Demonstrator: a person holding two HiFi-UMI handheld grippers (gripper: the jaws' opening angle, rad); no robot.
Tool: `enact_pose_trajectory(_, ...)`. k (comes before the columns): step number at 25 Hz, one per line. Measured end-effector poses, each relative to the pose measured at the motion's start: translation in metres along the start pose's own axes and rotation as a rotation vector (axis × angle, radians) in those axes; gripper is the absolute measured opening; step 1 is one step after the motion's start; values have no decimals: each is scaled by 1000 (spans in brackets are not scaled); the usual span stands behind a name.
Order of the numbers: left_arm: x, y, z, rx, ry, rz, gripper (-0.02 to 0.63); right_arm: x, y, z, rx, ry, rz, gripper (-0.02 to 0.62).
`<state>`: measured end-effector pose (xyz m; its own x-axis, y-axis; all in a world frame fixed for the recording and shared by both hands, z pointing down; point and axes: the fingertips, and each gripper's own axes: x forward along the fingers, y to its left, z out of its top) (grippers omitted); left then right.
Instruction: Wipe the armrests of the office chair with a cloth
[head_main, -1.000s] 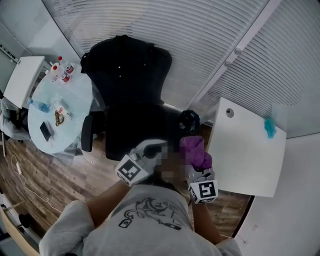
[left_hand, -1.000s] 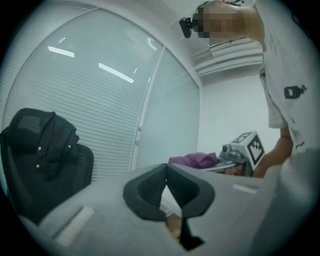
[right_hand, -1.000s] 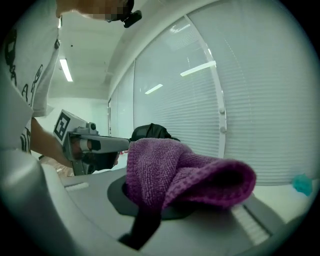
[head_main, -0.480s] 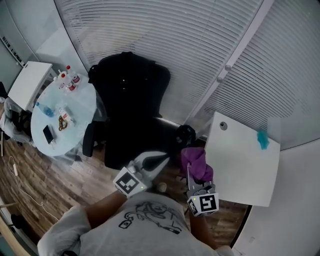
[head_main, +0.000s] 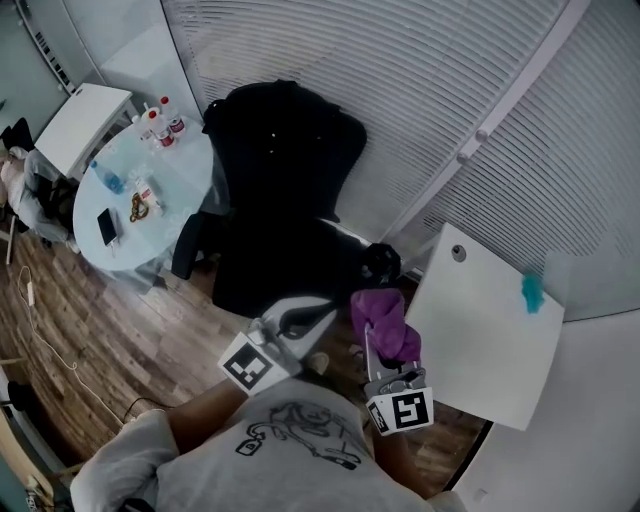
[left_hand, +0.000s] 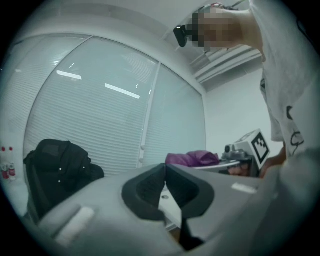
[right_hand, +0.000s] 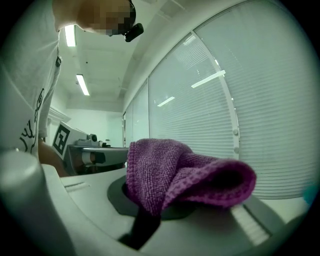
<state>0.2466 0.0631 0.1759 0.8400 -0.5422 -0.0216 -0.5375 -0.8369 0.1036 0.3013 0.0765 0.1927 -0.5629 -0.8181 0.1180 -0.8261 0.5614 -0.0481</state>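
Between chair (head_main: 285, 180) and desk (head_main: 490, 340), right gripper (head_main: 372, 342) pinches purple cloth (head_main: 385, 318); left gripper (left_hand: 165, 169) is closed, empty.

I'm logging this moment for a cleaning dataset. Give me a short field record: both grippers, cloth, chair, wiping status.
left gripper: shut, nothing between the jaws
right gripper: shut on the purple cloth
purple cloth: bunched, draped over the jaws, held in the air
office chair: black, in front of the blinds
right-side armrest: just beyond the cloth in the head view; no contact visible
surroundings: round table left of the chair, white desk to its right
wiping status: cloth not on an armrest
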Motion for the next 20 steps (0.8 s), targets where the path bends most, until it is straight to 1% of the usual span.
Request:
enact_pose_trajectory(3,-15,1,-2,-13,-3,65,-5,4,16,-1,-2,4,65,31)
enact_pose_trajectory(6,-31,1,-8,-29,4,109,-2,10,31,-3,0,10,125,31)
enact_pose_trajectory(7,-36,2,-10,-31,7,123,25,13,37,-6,1,15,147,31)
enact_pose_trajectory(8,-42,3,-12,-28,8,141,37,17,43,-8,2,20,171,31)
enact_pose_trajectory(11,-64,11,-14,-19,5,207,37,29,64,-14,0,32,244,31)
enact_pose_trajectory(17,-121,29,-10,-22,-8,328,37,54,120,-17,-21,47,381,31)
enact_pose_trajectory(20,-155,41,-3,-14,-31,404,37,69,153,-14,-46,53,451,31)
